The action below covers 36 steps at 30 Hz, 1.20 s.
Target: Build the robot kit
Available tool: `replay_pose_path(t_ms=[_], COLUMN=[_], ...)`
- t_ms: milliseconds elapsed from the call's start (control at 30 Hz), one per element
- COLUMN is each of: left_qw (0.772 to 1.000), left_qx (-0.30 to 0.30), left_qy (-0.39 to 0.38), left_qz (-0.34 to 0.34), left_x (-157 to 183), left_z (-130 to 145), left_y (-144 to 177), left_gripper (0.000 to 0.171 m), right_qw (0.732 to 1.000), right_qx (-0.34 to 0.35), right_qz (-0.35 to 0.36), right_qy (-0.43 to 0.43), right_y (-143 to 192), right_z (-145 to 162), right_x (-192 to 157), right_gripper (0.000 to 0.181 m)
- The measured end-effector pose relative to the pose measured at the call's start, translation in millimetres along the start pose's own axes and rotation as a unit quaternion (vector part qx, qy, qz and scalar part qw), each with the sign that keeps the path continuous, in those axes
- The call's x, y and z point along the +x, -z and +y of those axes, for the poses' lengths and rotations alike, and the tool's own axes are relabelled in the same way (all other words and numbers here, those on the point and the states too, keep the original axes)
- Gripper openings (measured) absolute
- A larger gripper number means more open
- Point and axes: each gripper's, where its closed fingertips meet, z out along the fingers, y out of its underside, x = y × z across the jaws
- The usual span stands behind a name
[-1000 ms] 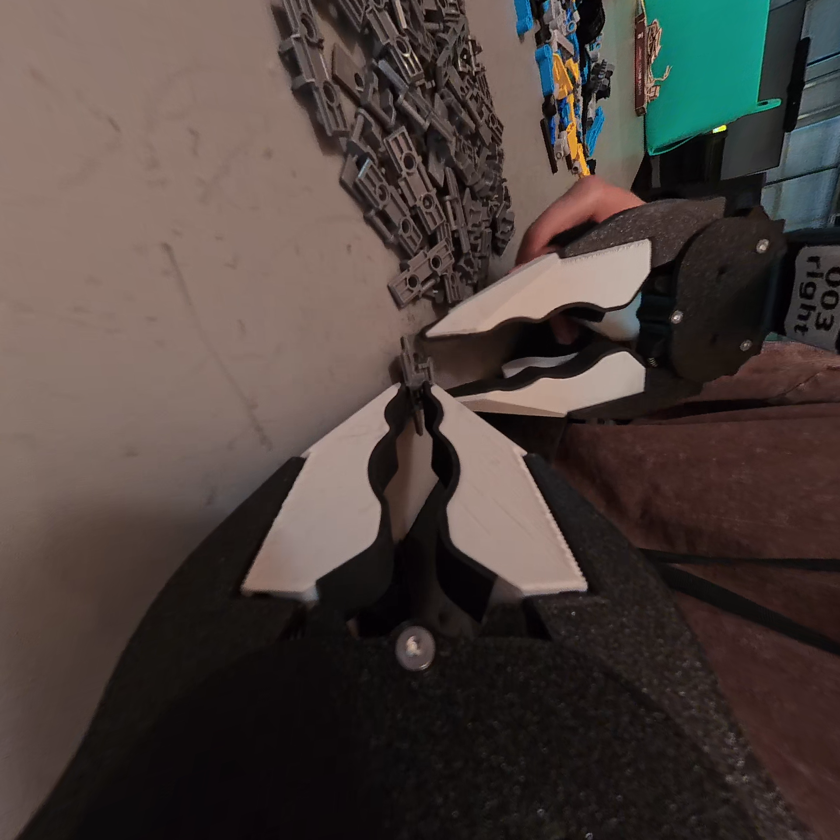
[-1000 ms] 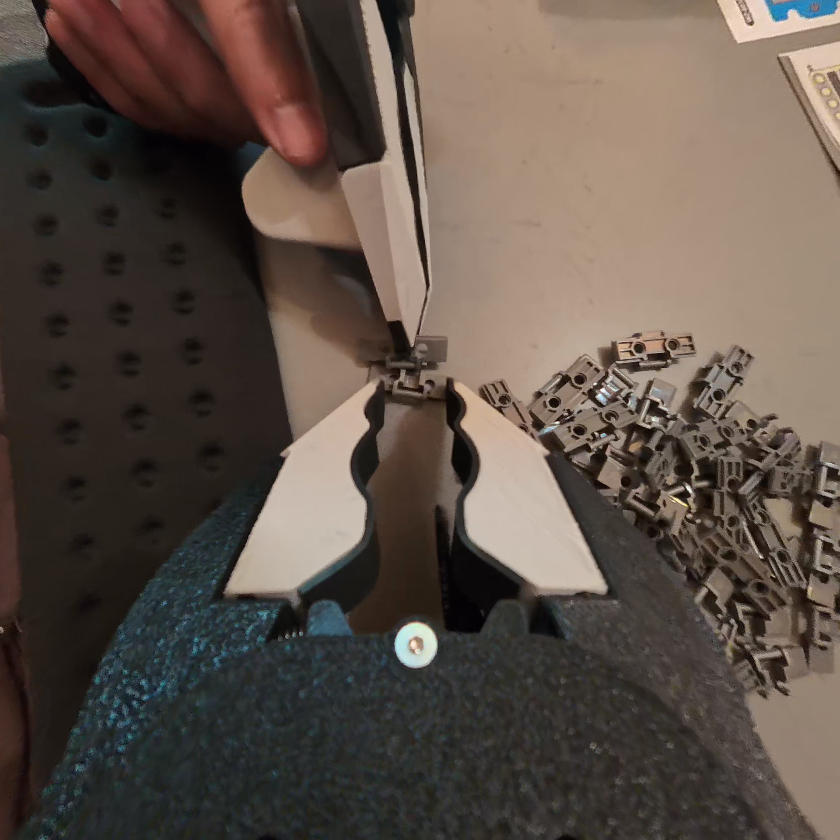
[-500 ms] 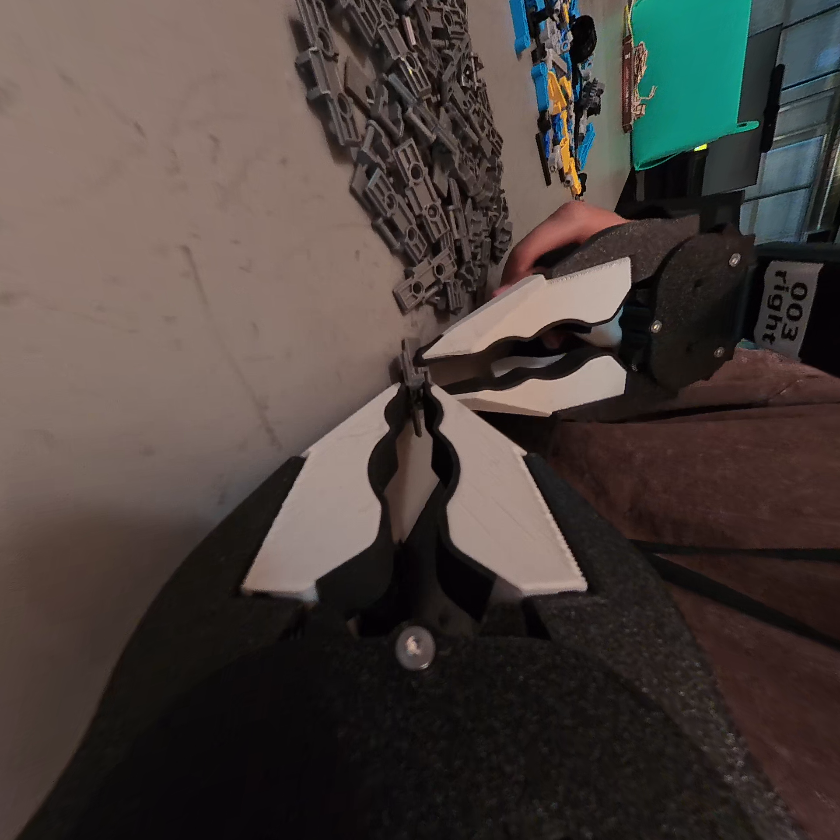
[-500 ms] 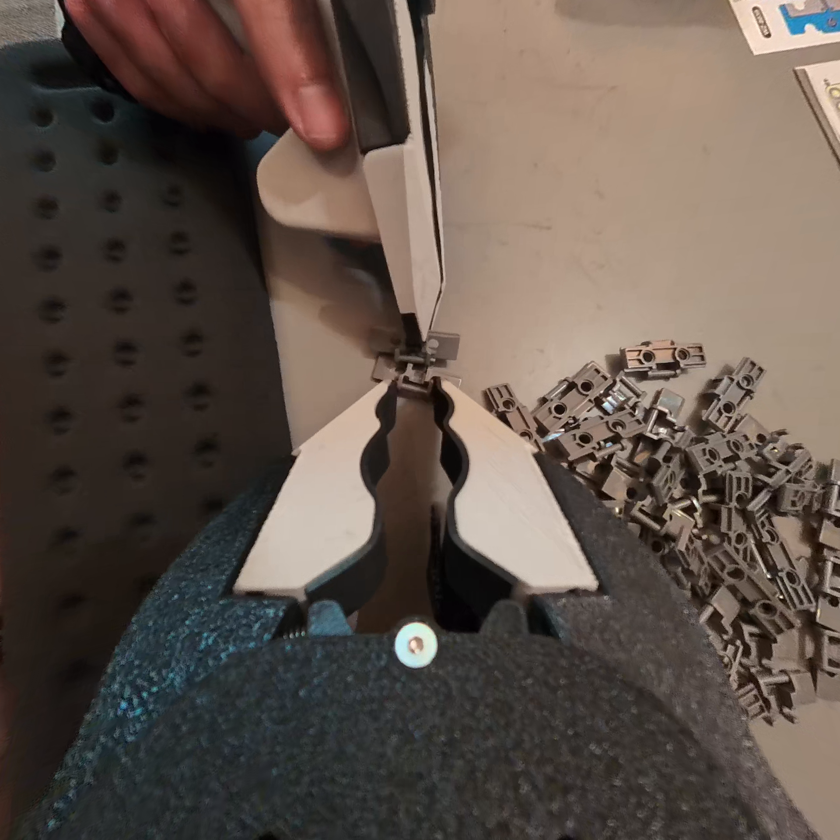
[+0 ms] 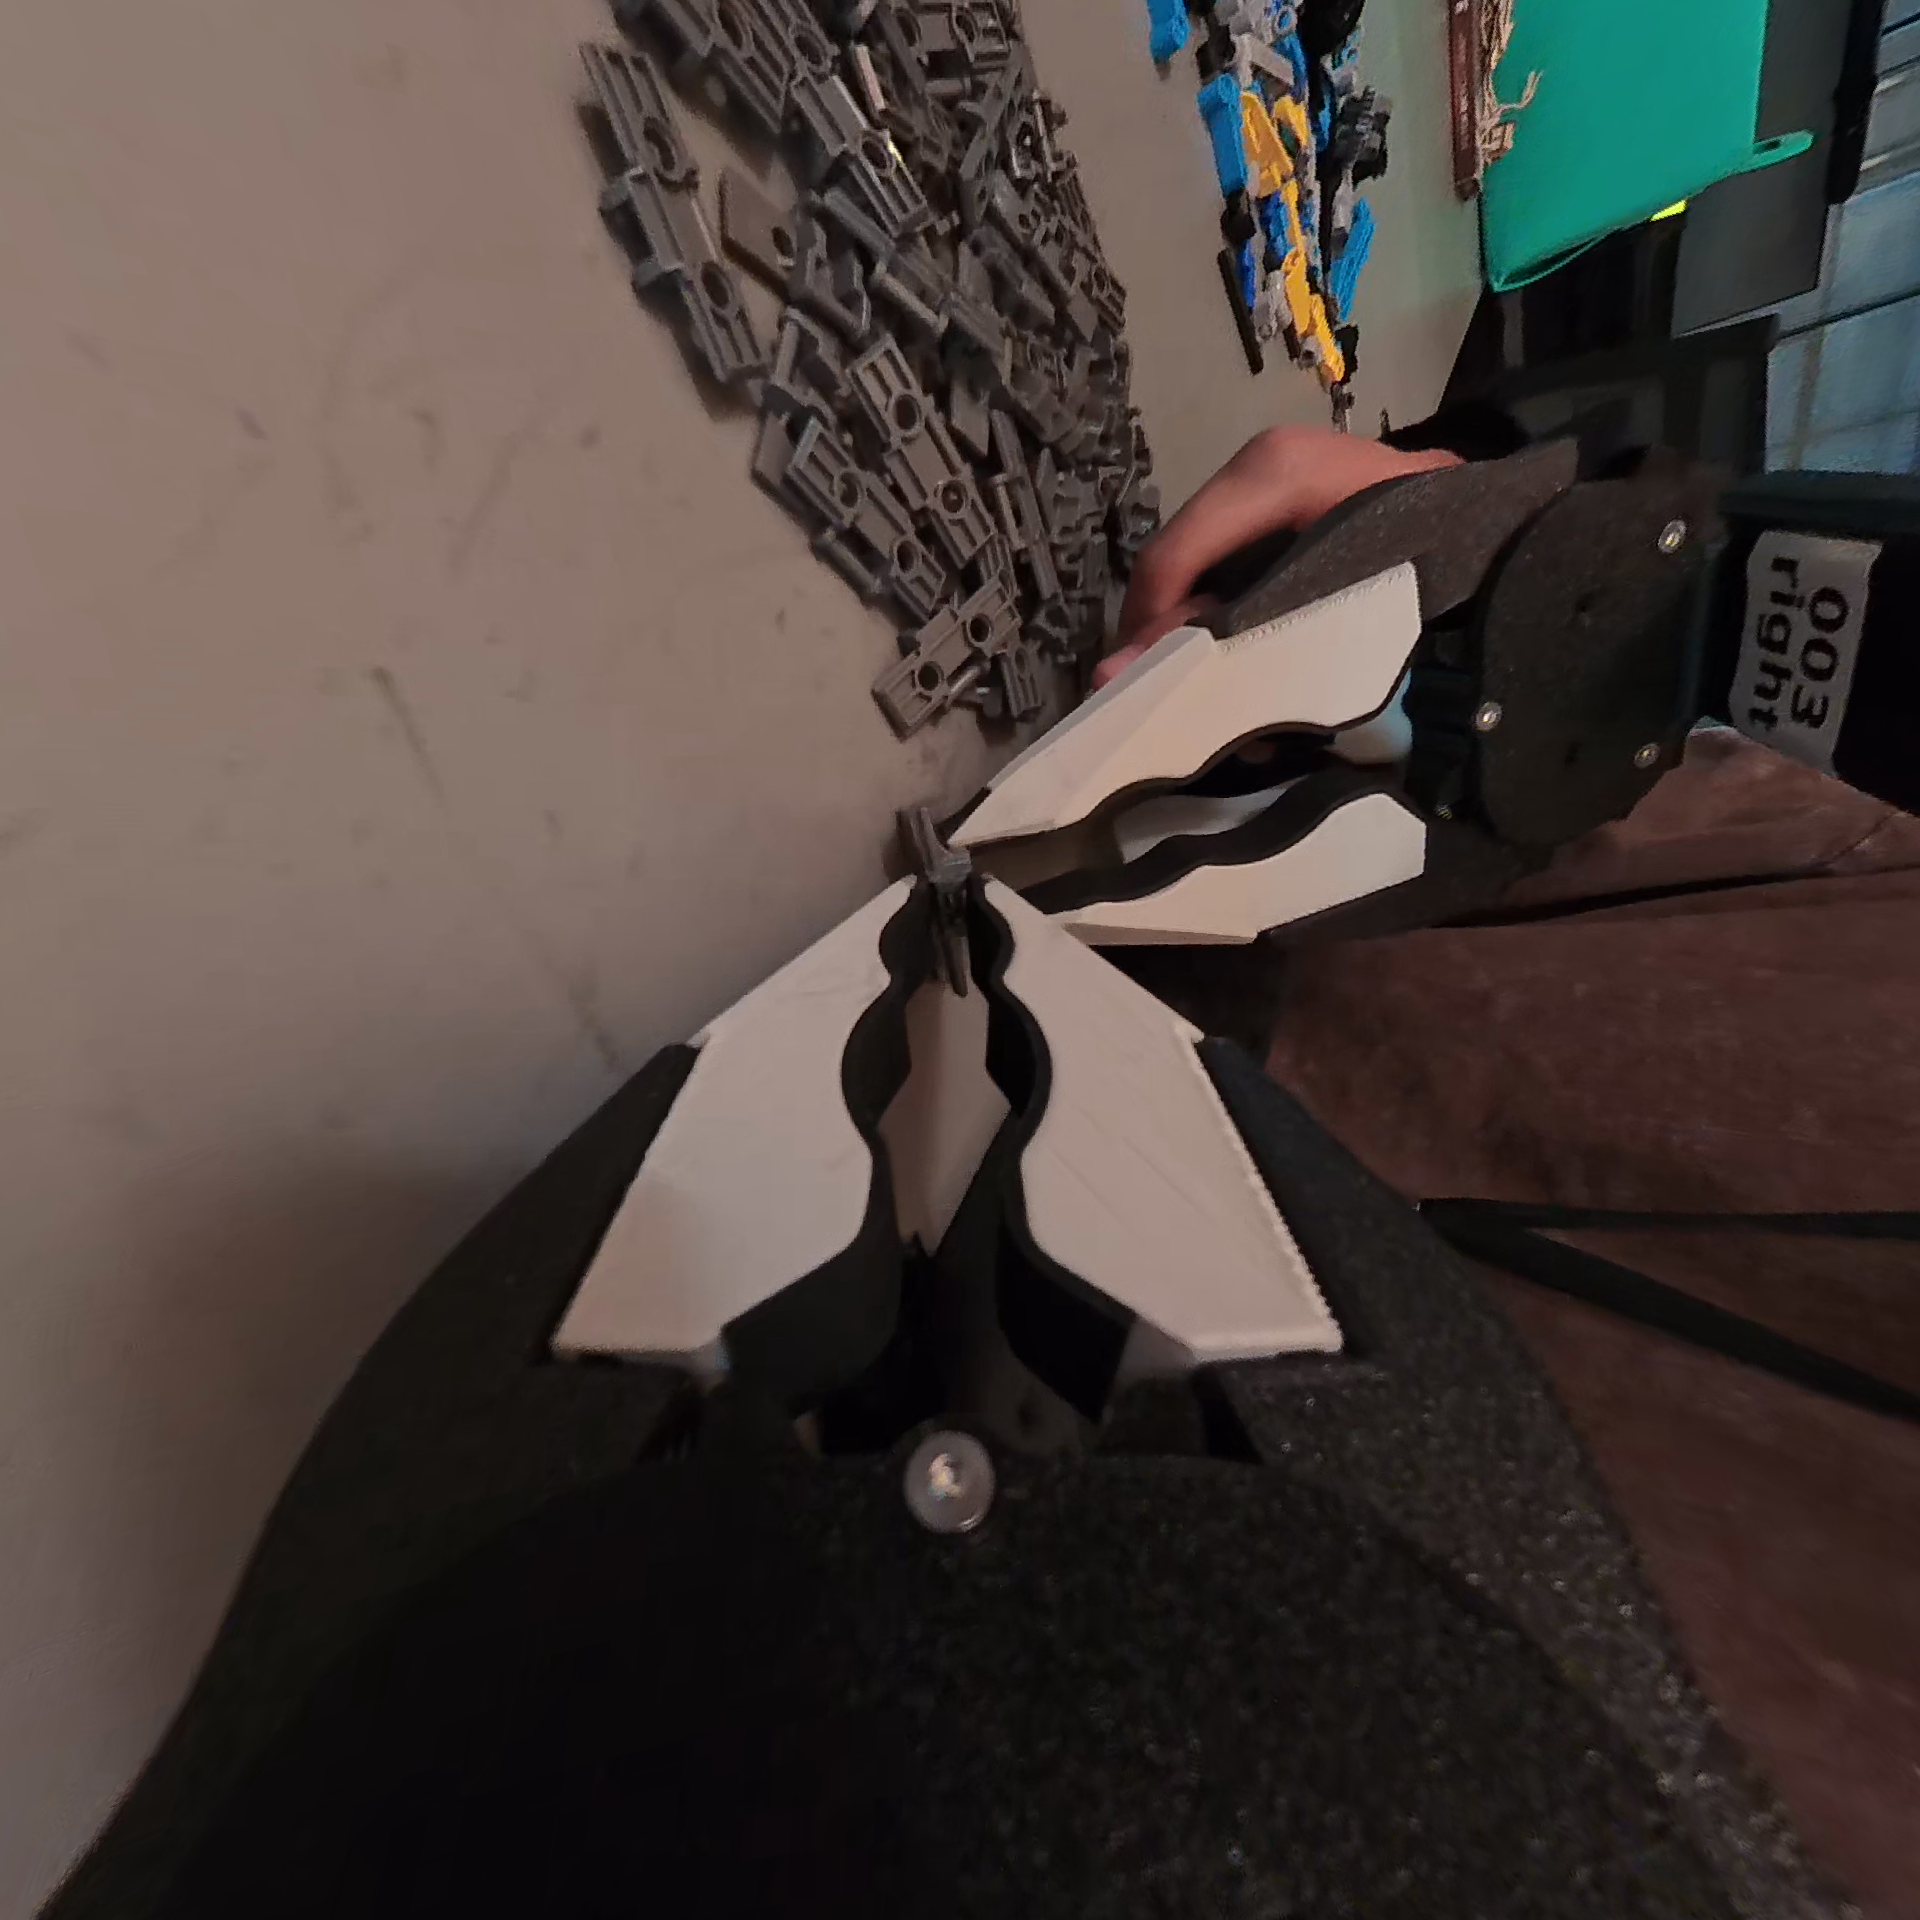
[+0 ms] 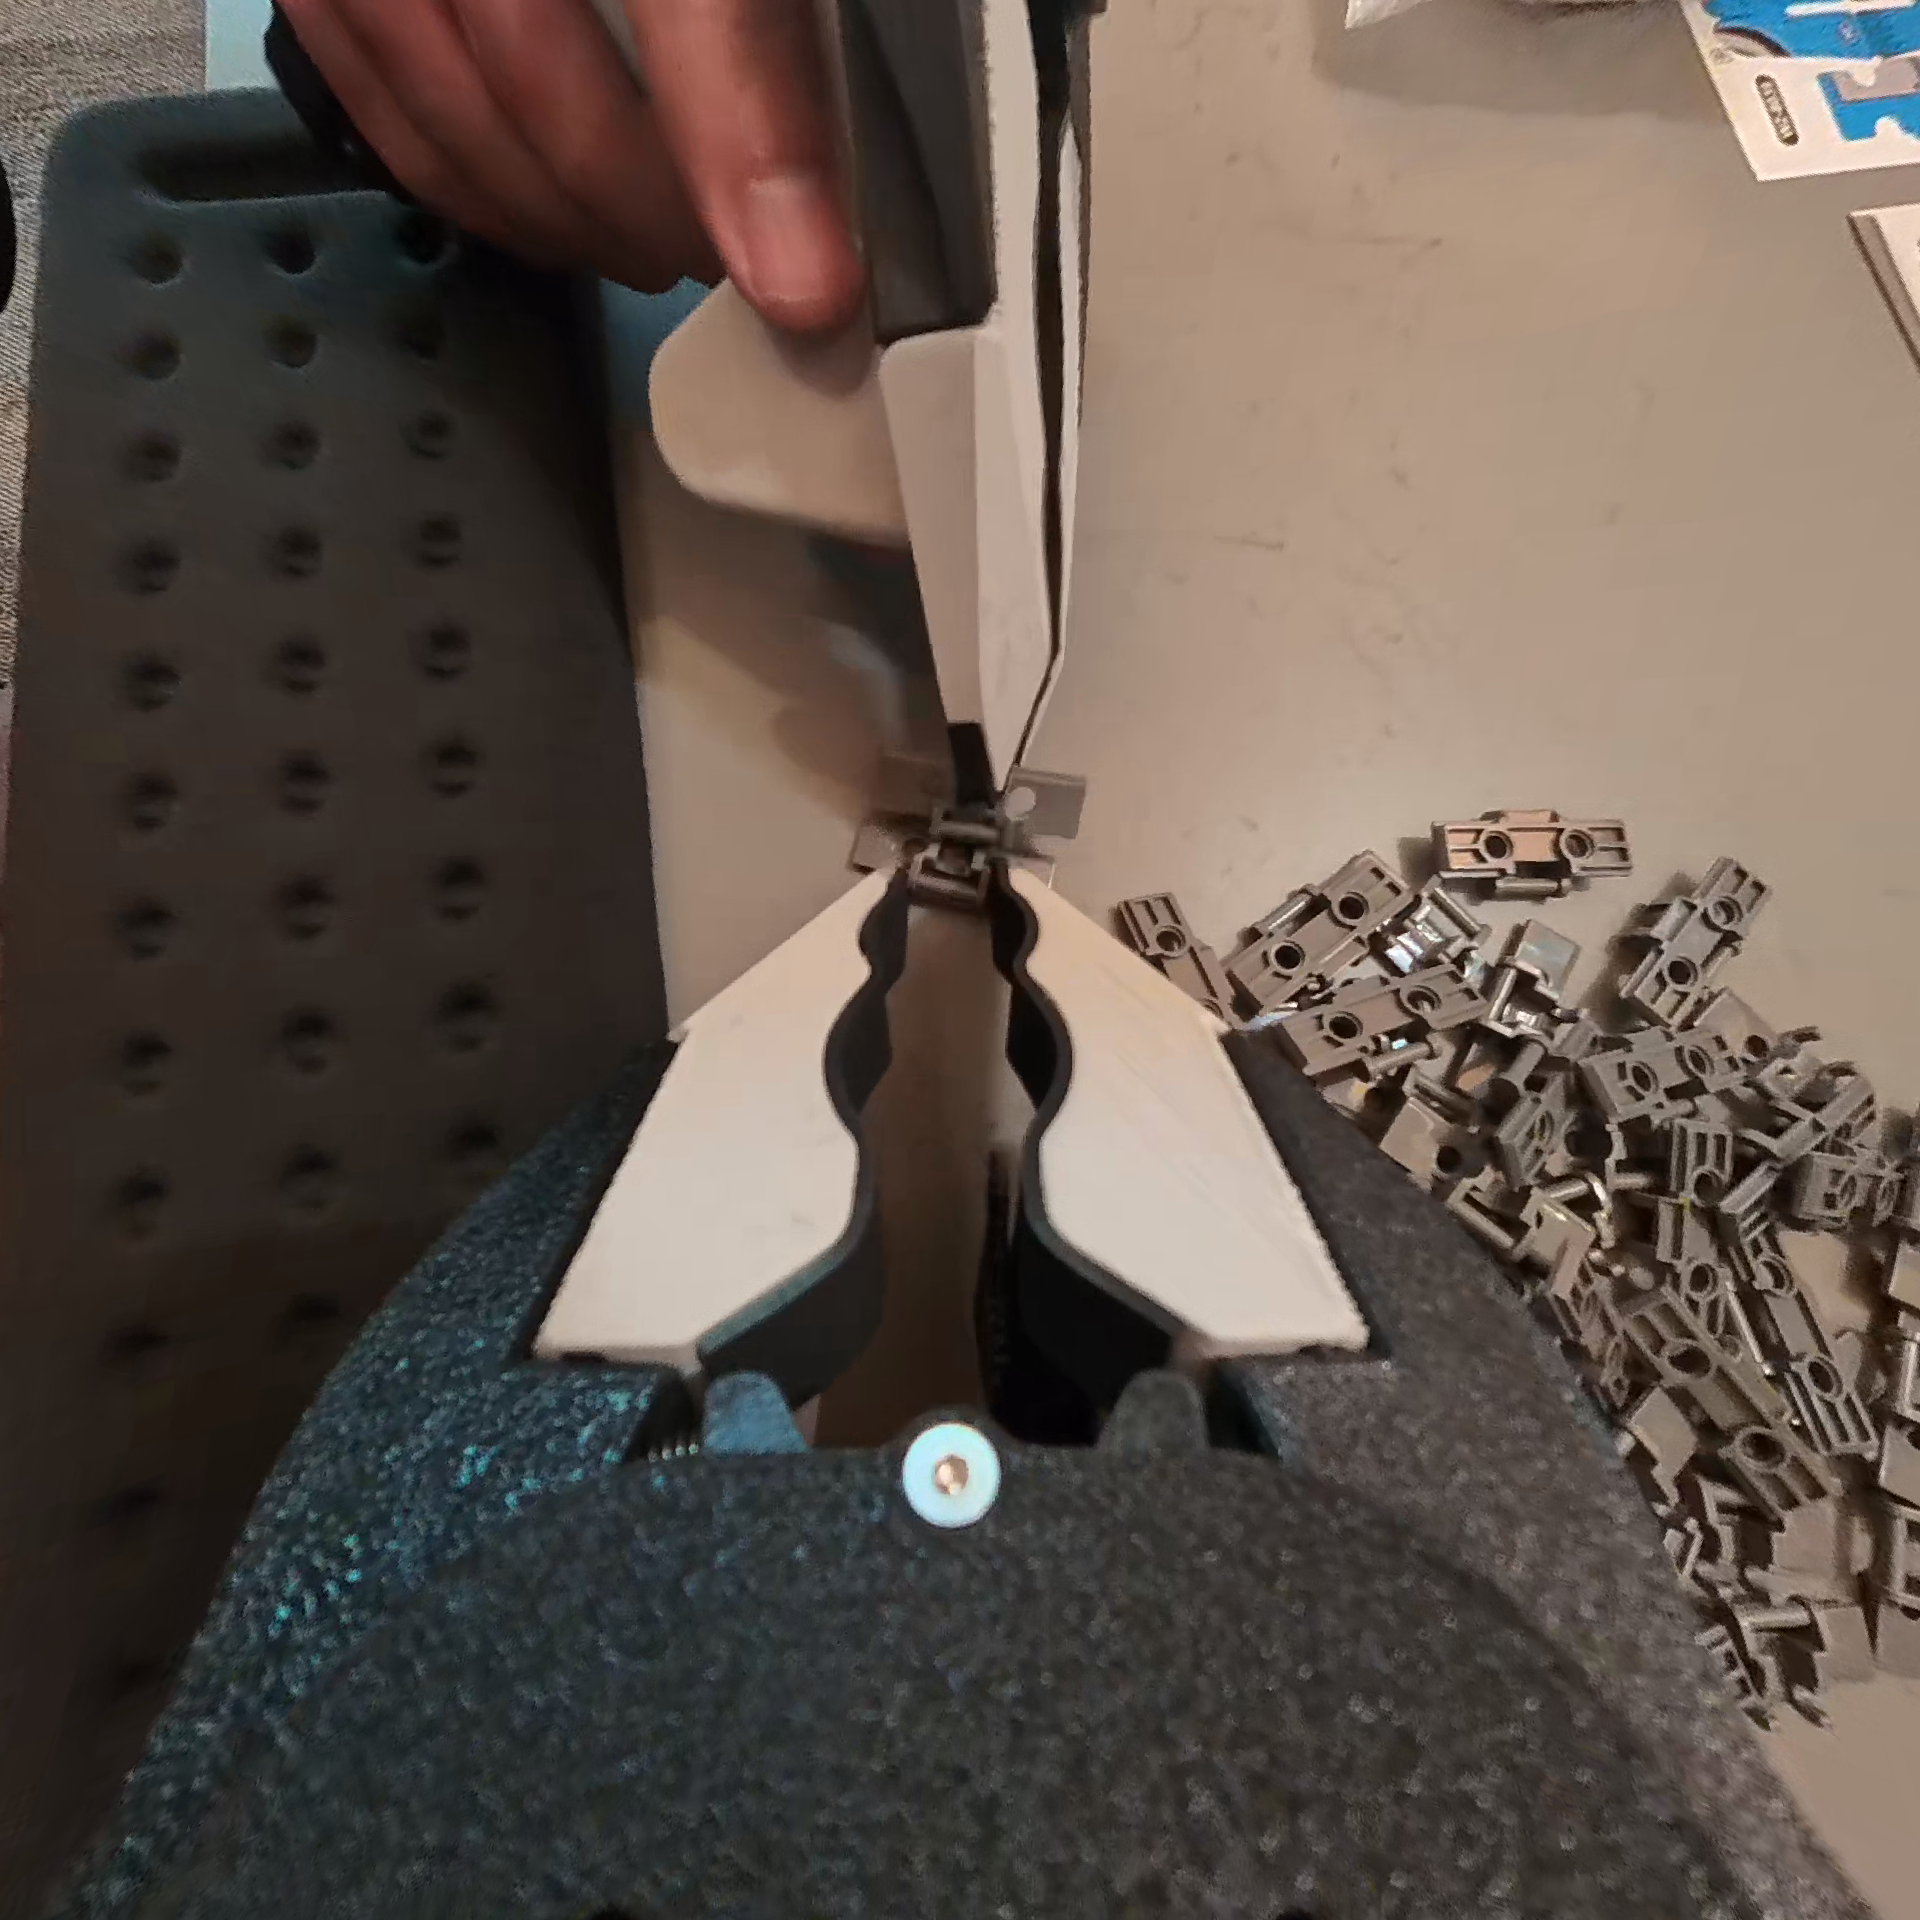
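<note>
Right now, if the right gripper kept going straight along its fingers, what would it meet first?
The right gripper, shut on a grey link piece, points at the left gripper, whose tips pinch a second grey piece directly ahead. It would probably press into those; they already look touching.

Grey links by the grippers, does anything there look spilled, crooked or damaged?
Nothing looks damaged. The loose grey links lie in a jumbled heap on the table. The right gripper and left gripper each pinch a grey link, meeting tip to tip.

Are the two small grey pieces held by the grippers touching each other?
Touching. The right wrist view shows the right gripper's grey piece meeting the left gripper's piece with no gap.
</note>
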Motion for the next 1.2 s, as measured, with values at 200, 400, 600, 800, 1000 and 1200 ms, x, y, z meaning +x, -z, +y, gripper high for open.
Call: replay_pose_path(t_ms=[200, 400, 600, 800, 1000, 1200], left_qw=[1.0, 0.999, 0.999, 0.998, 0.999, 0.995], left_qx=[-0.005, -0.021, -0.019, -0.014, 0.003, 0.008], left_qy=[-0.002, -0.019, -0.022, -0.038, -0.026, -0.071], left_qz=[-0.008, -0.026, -0.025, -0.038, -0.033, -0.069], left_x=[-3.5, -3.8, -3.6, -5.2, -7.9, -7.8], left_z=[1.2, 2.3, 1.8, 2.6, 3.2, 3.0], left_y=[0.5, -1.7, -2.2, -2.0, -1.9, -2.3], left_gripper=[0.006, 0.006, 0.006, 0.006, 0.006, 0.006], right_qw=[1.0, 0.993, 0.987, 0.989, 0.997, 1.0], right_qx=[0.0, 0.005, 0.011, 0.011, 0.009, 0.003], right_qz=[0.0, 0.055, 0.072, 0.067, 0.049, 0.023], right_qy=[0.009, 0.107, 0.146, 0.134, 0.059, 0.016], right_y=[-0.1, 3.1, 2.2, 2.1, 1.4, 0.8], right_z=[-0.3, -1.7, -3.4, -3.1, -2.1, -0.4], right_x=[0.0, 3.0, -0.6, -0.2, 3.4, 0.5], right_gripper=[0.016, 0.019, 0.014, 0.014, 0.021, 0.017])
